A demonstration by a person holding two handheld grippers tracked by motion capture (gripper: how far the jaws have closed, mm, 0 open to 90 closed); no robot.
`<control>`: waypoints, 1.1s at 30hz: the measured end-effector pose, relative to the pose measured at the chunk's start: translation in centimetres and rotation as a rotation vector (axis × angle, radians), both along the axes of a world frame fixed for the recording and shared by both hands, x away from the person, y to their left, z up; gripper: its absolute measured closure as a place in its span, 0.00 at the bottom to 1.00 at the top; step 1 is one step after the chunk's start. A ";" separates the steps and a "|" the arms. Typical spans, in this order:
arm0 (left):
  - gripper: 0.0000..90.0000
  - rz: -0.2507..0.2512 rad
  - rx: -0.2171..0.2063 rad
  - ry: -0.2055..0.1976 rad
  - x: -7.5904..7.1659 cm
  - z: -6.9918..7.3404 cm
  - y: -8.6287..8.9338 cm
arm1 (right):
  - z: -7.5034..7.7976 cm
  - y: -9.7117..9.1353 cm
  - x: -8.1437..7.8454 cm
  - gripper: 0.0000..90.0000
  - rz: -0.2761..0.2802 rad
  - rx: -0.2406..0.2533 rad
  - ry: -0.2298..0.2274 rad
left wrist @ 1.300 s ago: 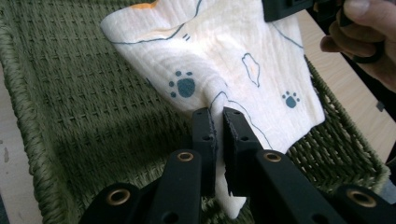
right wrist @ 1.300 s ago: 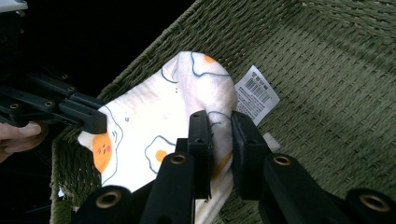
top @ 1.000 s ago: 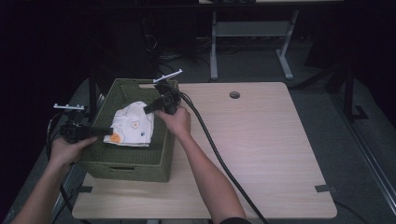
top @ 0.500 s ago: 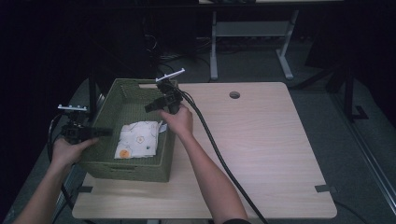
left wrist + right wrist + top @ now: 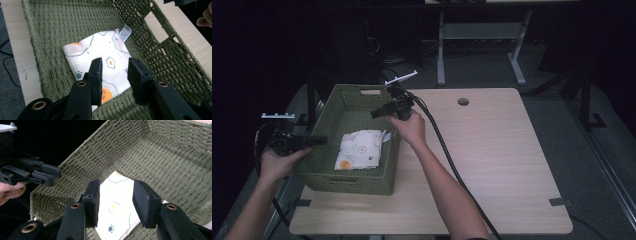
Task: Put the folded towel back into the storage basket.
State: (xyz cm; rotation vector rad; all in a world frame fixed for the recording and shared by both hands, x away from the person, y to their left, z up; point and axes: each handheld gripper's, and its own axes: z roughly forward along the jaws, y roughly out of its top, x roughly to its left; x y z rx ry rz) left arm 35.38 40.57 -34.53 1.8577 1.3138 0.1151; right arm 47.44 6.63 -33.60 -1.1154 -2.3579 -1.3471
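left gripper [image 5: 319, 141] open, at basket [image 5: 362, 181] rim | cloth [image 5: 360, 149] flat inside

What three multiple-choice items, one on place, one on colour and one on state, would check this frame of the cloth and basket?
1. Where does the folded cloth lie?
A. on the bare table
B. on the floor of the basket
C. over the basket's rim

2. What colour is the basket?
A. green
B. red
C. white

3. How do the left gripper and the right gripper stand?
A. both clamped on the cloth
B. one holds the cloth up
C. both open, holding nothing

Key: 1 B, woven floor shows all round the cloth; 2 A, its weave is olive green; 3 C, the jaws stand apart above the cloth, having just been opening.
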 end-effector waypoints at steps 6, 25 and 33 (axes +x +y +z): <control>0.72 0.022 -0.007 -0.006 -1.1 0.5 0.0 | 0.2 -1.2 -0.3 0.63 0.002 0.012 -0.004; 0.68 0.029 -0.019 -0.042 -2.8 2.5 -2.7 | 0.7 -4.9 -0.6 0.57 0.013 0.031 -0.009; 0.67 0.000 -0.022 -0.055 -3.1 3.0 -4.9 | 0.9 -7.2 -1.0 0.56 -0.001 0.035 -0.014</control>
